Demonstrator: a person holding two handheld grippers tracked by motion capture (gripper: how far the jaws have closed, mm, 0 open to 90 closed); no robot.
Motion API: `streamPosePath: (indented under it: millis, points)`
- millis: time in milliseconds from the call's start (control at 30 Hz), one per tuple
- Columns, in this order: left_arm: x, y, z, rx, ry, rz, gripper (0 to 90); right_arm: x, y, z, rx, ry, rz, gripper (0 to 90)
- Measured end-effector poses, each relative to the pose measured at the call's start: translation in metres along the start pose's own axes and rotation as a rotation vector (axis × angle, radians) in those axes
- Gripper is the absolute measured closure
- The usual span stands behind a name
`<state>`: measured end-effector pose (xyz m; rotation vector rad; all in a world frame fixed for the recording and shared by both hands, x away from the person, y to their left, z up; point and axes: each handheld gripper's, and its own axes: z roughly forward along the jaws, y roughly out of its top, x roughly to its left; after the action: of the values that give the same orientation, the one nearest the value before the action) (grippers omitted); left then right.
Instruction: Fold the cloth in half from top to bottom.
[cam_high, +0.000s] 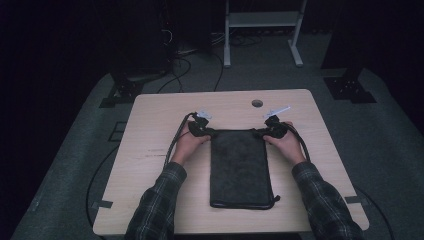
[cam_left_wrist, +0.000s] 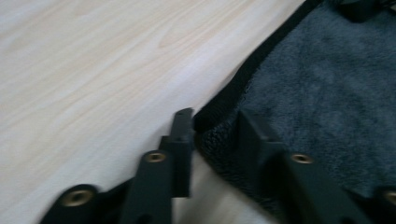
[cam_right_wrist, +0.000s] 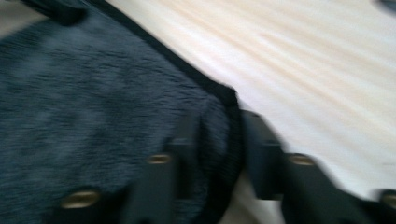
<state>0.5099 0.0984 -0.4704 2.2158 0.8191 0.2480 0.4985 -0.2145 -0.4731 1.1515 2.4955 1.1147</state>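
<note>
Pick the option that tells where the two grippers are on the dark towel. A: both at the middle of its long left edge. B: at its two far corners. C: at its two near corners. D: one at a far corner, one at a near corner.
B: in the high view the left gripper and right gripper sit at the two far corners of the dark towel, each with a corner between its jaws.

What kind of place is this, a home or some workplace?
Probably a lab or recording studio, not a home. A bare wooden table stands on grey carpet among dark surroundings, loose cables run over the floor behind it, and a white metal stand is at the back. A dark towel lies on the table.
</note>
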Motion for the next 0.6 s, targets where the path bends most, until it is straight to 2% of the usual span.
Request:
streamPosePath:
  millis: [33, 100, 300, 367, 500, 567, 600]
  points:
    - [0.000, 0.000, 0.000, 0.001, -0.018, -0.014, 75.1, 0.000, 0.000, 0.000, -0.001, 0.007, 0.006, 75.3]
    - [-0.001, 0.000, 0.000, 0.004, -0.026, -0.038, 81.6, 0.000, 0.000, 0.000, 0.006, 0.016, 0.016, 78.2]
    - [-0.001, 0.004, 0.000, 0.019, -0.019, -0.057, 85.1, 0.004, 0.004, 0.001, 0.023, -0.016, 0.012, 81.8]
    - [0.002, 0.007, -0.002, 0.017, -0.012, -0.056, 85.4, 0.004, 0.006, 0.001, 0.021, -0.035, 0.011, 82.1]
    - [0.005, 0.018, -0.010, -0.017, 0.015, -0.042, 85.5, 0.003, 0.013, -0.003, -0.013, -0.059, 0.013, 82.3]
    - [0.005, 0.026, -0.015, -0.032, 0.039, -0.018, 85.5, 0.003, 0.017, -0.005, -0.023, -0.062, 0.021, 82.3]
    - [0.005, 0.030, -0.017, -0.037, 0.058, -0.006, 85.6, 0.002, 0.021, -0.007, -0.028, -0.071, 0.009, 82.3]
